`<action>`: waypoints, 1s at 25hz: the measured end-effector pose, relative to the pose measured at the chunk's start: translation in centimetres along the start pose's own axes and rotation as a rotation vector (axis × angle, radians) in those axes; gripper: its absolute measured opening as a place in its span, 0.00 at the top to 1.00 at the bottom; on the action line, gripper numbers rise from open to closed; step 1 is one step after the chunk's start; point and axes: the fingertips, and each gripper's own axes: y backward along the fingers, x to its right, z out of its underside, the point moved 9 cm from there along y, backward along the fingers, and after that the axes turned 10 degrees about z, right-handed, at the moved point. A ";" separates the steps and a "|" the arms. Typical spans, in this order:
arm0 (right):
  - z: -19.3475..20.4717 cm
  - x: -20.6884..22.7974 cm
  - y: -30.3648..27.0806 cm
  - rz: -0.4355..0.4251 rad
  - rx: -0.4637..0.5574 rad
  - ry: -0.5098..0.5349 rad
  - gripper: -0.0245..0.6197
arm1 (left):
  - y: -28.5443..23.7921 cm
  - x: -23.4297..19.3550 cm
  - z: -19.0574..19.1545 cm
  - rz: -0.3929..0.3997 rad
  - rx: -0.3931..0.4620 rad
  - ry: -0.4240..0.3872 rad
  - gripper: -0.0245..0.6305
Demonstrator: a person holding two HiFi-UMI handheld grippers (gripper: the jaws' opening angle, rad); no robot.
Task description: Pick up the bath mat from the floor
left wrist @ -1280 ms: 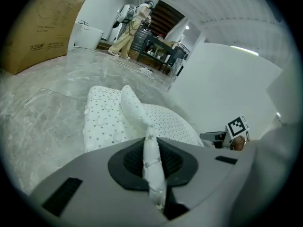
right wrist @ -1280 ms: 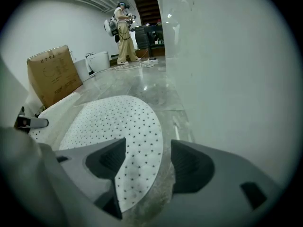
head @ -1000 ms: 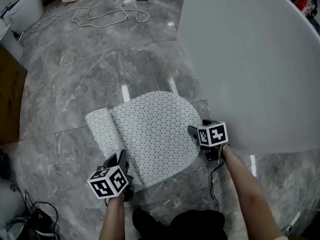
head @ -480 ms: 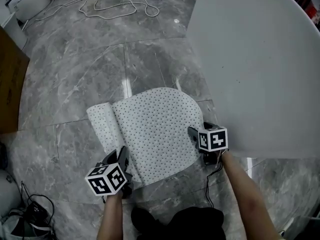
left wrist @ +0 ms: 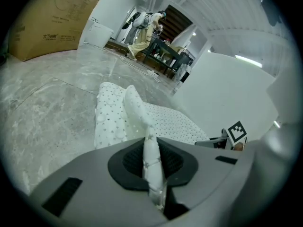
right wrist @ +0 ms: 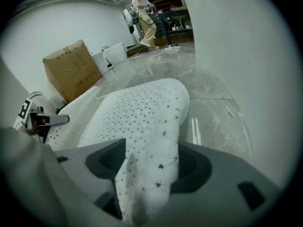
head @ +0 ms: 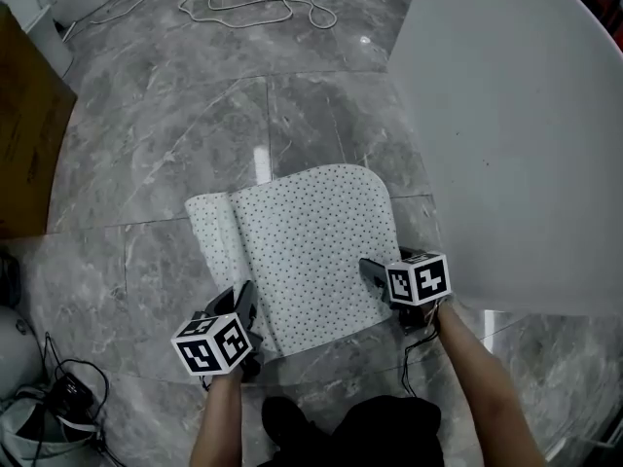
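A white bath mat (head: 302, 251) with small dark dots lies on the grey marble floor, its left side folded over. My left gripper (head: 248, 307) is at the mat's near left corner and is shut on it. In the left gripper view a thin white edge of the mat (left wrist: 152, 150) is pinched upright between the jaws of my left gripper (left wrist: 151, 167). My right gripper (head: 372, 272) is at the mat's near right edge. Its jaws are wide and closing, and a bunched part of the mat (right wrist: 142, 126) lies between them at my right gripper (right wrist: 147, 171).
A large white round table (head: 526, 115) fills the right side, close to the right gripper. A cardboard box (head: 29, 115) stands at the left. White cables (head: 258, 3) lie on the floor at the back, and dark cables (head: 68, 397) at the near left. A person (right wrist: 142, 20) stands far off.
The view has shifted, so the mat sits more to the right and nearer. The right gripper has pushed further over the mat's near right edge. The left gripper keeps its hold.
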 end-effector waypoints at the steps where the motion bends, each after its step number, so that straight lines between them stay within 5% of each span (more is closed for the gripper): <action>1: -0.1 -0.5 0.1 -0.016 -0.002 0.003 0.53 | 0.4 -0.2 0.1 -0.004 0.005 0.004 0.92; 10: -0.3 -3.6 0.8 -0.023 -0.002 0.045 0.66 | 4.0 -2.7 0.3 -0.067 0.056 0.043 0.92; 14: -0.2 -2.6 0.9 0.079 -0.006 0.005 0.90 | 5.4 -4.2 0.5 -0.100 0.072 0.067 0.92; 25: -1.7 -4.0 4.8 -0.057 -0.003 -0.195 0.92 | 11.2 -4.8 -1.1 -0.130 0.158 0.175 0.93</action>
